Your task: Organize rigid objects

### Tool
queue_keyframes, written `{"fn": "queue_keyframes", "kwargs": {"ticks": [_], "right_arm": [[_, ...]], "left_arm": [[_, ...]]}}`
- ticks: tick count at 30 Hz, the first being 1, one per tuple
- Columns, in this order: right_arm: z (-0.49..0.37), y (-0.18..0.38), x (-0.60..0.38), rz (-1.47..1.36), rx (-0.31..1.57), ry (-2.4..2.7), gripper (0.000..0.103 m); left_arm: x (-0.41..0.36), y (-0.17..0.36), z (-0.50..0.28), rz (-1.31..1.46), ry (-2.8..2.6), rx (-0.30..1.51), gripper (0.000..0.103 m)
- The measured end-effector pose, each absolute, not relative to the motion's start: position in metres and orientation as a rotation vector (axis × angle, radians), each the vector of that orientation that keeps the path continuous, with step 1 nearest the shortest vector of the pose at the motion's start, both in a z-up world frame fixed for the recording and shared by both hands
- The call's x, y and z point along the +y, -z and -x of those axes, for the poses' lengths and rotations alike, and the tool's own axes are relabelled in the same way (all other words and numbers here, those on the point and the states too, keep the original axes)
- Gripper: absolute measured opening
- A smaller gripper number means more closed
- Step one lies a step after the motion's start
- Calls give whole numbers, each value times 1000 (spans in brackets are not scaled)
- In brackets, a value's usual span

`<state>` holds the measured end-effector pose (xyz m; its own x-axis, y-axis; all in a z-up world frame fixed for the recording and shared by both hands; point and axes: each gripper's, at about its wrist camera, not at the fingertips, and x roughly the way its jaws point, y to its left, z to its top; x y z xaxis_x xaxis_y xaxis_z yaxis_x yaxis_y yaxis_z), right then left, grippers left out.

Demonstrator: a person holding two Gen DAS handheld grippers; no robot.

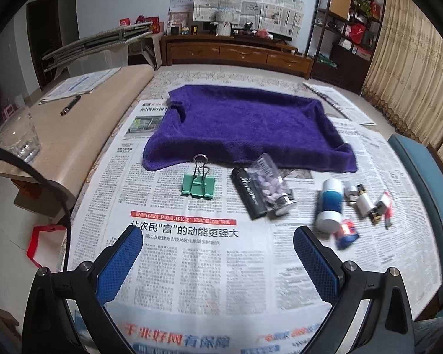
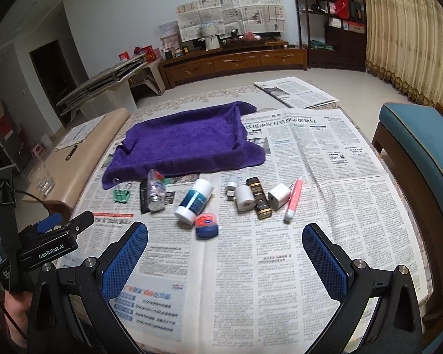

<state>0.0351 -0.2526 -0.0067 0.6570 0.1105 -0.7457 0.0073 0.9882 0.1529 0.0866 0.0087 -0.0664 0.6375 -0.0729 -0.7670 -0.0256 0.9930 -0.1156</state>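
a: so, both pairs of blue fingers are spread wide, nothing between them: left gripper and right gripper hover over the newspaper.

b: nearest piece?

a: one small orange-and-blue tin, touching one white-and-blue bottle lying down.

b: rightward?

a: two white cylinders, one dark gold-trimmed bar, one white cube plug, one pink tube, side by side.

b: left?

a: one clear pill bottle against one black lighter, one green binder clip apart. one purple towel lies behind them all, bare.
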Motion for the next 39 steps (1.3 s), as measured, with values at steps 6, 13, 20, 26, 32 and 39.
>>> {"fn": "queue_keyframes", "kwargs": {"ticks": [6,13,20,26,32,39], "right_arm": [[-69,37,-274,-107,900,-18,103],[-104,63,-302,-56,931,33,103],[-121,94,-334,-97,959,63,101],[-130,121,-334,-34,996,90,92],[-137,140,-327,11,1033,83,78],[-144,142,-333,-24,1006,103,71]], "left_arm": [[17,106,-129,44,13,961,101],[22,140,-169,20,10,1013,86],[25,145,-177,16,14,975,80],[27,143,-179,1,27,941,60],[22,142,-178,-9,53,918,43],[23,142,-179,-11,54,909,40]]}}
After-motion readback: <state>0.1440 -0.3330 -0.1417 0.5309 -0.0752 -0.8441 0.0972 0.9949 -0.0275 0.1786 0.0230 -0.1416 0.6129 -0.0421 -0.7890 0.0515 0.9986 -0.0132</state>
